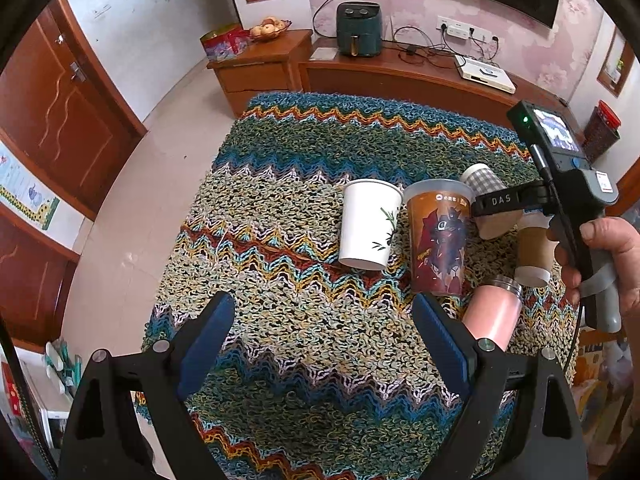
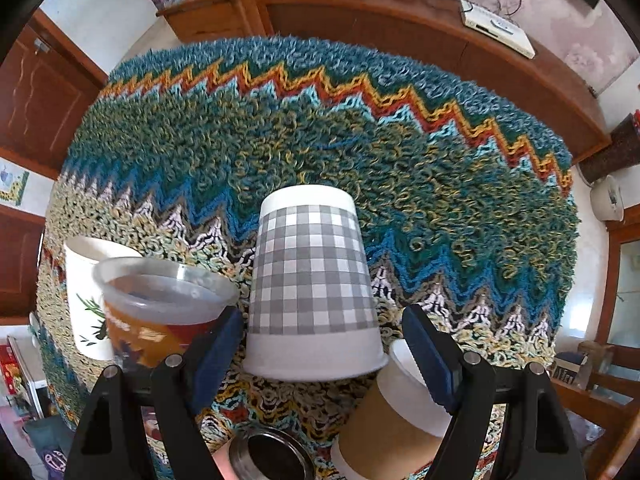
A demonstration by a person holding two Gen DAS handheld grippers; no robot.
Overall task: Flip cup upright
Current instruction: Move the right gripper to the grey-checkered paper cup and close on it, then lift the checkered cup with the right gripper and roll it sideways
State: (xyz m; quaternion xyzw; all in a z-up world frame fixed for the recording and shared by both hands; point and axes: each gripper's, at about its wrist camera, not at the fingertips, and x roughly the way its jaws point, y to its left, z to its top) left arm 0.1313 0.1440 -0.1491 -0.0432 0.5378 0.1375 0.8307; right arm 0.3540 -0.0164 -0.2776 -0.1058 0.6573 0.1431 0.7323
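Observation:
A grey checked paper cup (image 2: 312, 284) stands upside down on the woven cloth, its rim on the cloth; it also shows in the left wrist view (image 1: 482, 178). My right gripper (image 2: 322, 334) is open, its blue pads on either side of the cup's lower part, with small gaps. In the left wrist view the right gripper's body (image 1: 560, 196) is held over the cups at the right. My left gripper (image 1: 324, 328) is open and empty over bare cloth, near the front.
A white leaf-print cup (image 1: 370, 224), a clear plastic cup with brown print (image 1: 440, 236), a brown-sleeved paper cup (image 2: 394, 420) and a pink steel-rimmed bottle (image 1: 498, 312) crowd around it. The table's zigzag cloth (image 1: 280, 200) stretches left and back. Wooden cabinets (image 1: 400, 76) stand behind.

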